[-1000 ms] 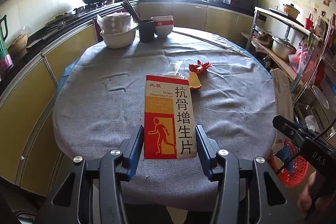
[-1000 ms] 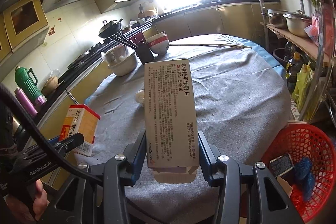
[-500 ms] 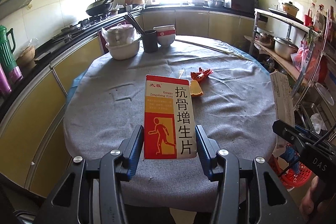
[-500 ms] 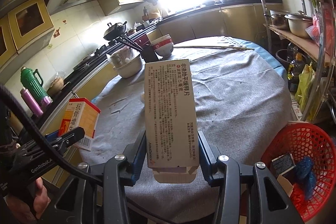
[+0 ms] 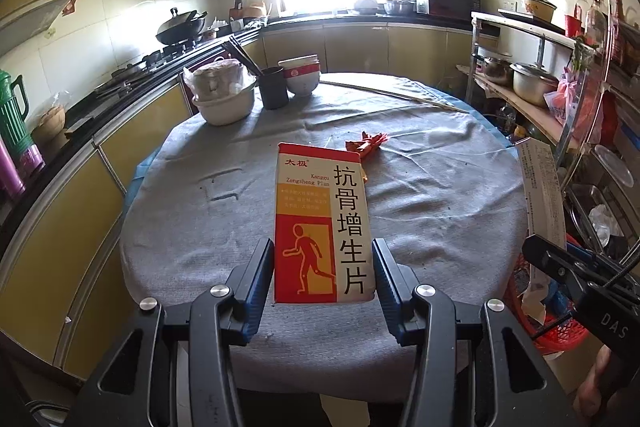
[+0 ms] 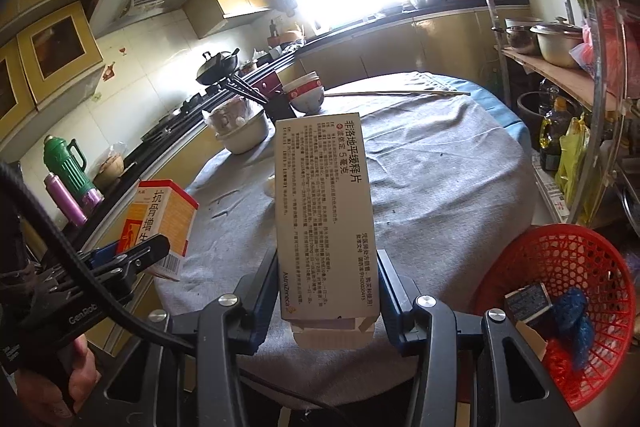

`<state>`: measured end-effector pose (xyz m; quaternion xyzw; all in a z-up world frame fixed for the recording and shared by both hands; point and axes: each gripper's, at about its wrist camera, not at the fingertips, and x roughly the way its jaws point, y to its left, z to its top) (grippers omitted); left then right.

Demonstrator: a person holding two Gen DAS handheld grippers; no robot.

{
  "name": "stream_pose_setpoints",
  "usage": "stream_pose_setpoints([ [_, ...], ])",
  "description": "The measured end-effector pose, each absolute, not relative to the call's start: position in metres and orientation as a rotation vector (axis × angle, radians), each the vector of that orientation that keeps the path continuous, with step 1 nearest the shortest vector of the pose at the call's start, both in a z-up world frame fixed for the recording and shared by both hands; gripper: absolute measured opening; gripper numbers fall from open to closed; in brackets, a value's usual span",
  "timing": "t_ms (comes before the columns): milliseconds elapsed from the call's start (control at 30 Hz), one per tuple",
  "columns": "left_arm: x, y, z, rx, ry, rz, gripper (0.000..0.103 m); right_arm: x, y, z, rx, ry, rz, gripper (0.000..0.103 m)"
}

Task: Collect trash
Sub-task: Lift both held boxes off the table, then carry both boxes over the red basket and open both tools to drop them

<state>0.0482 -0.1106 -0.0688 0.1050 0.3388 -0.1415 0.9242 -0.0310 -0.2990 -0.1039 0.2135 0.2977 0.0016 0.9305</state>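
My left gripper [image 5: 323, 269] is shut on a red, orange and white medicine box [image 5: 322, 223], held upright in front of the near edge of the round grey-clothed table [image 5: 440, 195]. My right gripper [image 6: 327, 293] is shut on a tall white medicine box [image 6: 325, 215], held upright beside the table. A red mesh trash basket [image 6: 560, 311] stands on the floor at the right, holding a small dark box and blue trash. A red and orange wrapper [image 5: 366, 143] lies on the cloth behind the left box. The left gripper and its box [image 6: 160, 223] also show in the right wrist view.
White bowls [image 5: 226, 99], a black chopstick cup [image 5: 274, 87] and red-rimmed bowls [image 5: 304, 77] stand at the table's far side. A long thin stick [image 5: 396, 95] lies on the far right. A metal shelf rack with pots [image 5: 532, 83] stands right. Counter and stove run along the left.
Both grippers have pulled back and risen from the table with their boxes still held. More of the kitchen and the table's near edge shows now.
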Motion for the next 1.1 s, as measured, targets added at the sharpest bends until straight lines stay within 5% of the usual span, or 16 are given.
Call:
stream_pose_setpoints([
  [1100,0.006,-0.242,-0.103,0.420,0.792,-0.528,0.051,-0.118,-0.424,-0.155,0.681,0.568,-0.178,0.049],
])
